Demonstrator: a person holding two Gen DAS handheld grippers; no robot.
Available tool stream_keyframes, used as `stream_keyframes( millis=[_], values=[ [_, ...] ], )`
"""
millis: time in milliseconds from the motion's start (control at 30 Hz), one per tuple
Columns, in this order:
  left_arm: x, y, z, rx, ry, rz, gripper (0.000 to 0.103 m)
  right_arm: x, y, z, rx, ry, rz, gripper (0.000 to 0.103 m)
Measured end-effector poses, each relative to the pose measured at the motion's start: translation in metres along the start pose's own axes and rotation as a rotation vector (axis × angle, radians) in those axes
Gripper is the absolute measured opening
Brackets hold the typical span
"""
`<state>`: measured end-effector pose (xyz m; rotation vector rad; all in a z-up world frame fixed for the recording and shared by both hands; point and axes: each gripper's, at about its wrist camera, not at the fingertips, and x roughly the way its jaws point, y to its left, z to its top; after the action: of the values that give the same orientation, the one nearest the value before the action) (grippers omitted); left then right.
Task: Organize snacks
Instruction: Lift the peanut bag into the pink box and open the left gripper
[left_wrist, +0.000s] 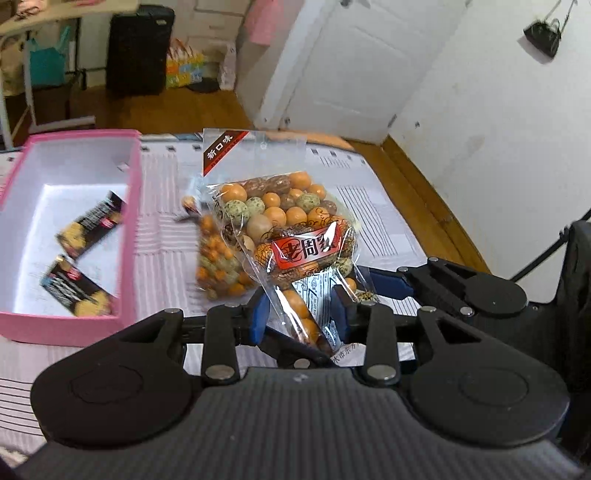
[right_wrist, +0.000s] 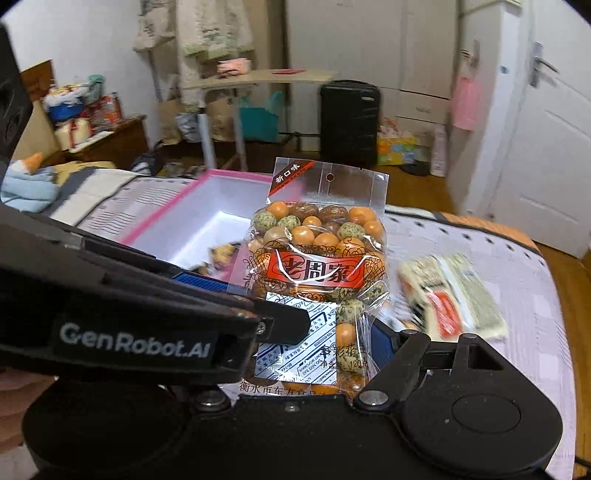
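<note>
A clear bag of coated peanuts (left_wrist: 291, 236) with a red label is held upright above the bed; it also shows in the right wrist view (right_wrist: 321, 258). My left gripper (left_wrist: 301, 314) is shut on its lower end. My right gripper (right_wrist: 317, 343) is shut on the same bag from the other side, and its arm (left_wrist: 461, 288) shows in the left wrist view. A second peanut bag (left_wrist: 216, 266) lies on the bed behind. The pink box (left_wrist: 131, 206) at left holds two dark cracker packets (left_wrist: 90, 225), (left_wrist: 75, 291).
A white and green snack packet (right_wrist: 454, 295) lies on the striped bedcover (right_wrist: 517, 258) to the right. The pink box (right_wrist: 236, 177) is behind the bag in the right wrist view. Beyond the bed are a black suitcase (right_wrist: 349, 118), a white door (left_wrist: 354, 62) and wooden floor.
</note>
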<state>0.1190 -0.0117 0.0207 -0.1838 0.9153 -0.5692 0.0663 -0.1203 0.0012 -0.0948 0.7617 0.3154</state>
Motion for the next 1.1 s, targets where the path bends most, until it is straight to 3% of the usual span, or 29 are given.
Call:
stream_keyframes(
  millis=[200,433,667,800,1100],
  values=[
    [-0.039,0.05,0.014,-0.079,-0.099,0.009,0.035,0.028,0.032,0.037,-0.091,-0.022,0.087,0.083],
    [-0.039,0.12,0.028,-0.155,-0.141,0.096,0.035,0.095,0.064,0.06,-0.163,-0.036,0.154,0.083],
    [-0.003,0.19,0.037,-0.202,-0.107,0.145,0.035,0.168,0.077,0.067,-0.139,0.029,0.176,0.083],
    [0.022,0.221,0.039,-0.25,-0.048,0.125,0.035,0.198,0.078,0.061,-0.103,0.092,0.174,0.084],
    [0.051,0.25,0.025,-0.315,-0.017,0.087,0.035,0.212,0.094,0.055,-0.174,0.129,0.134,0.09]
  ],
)
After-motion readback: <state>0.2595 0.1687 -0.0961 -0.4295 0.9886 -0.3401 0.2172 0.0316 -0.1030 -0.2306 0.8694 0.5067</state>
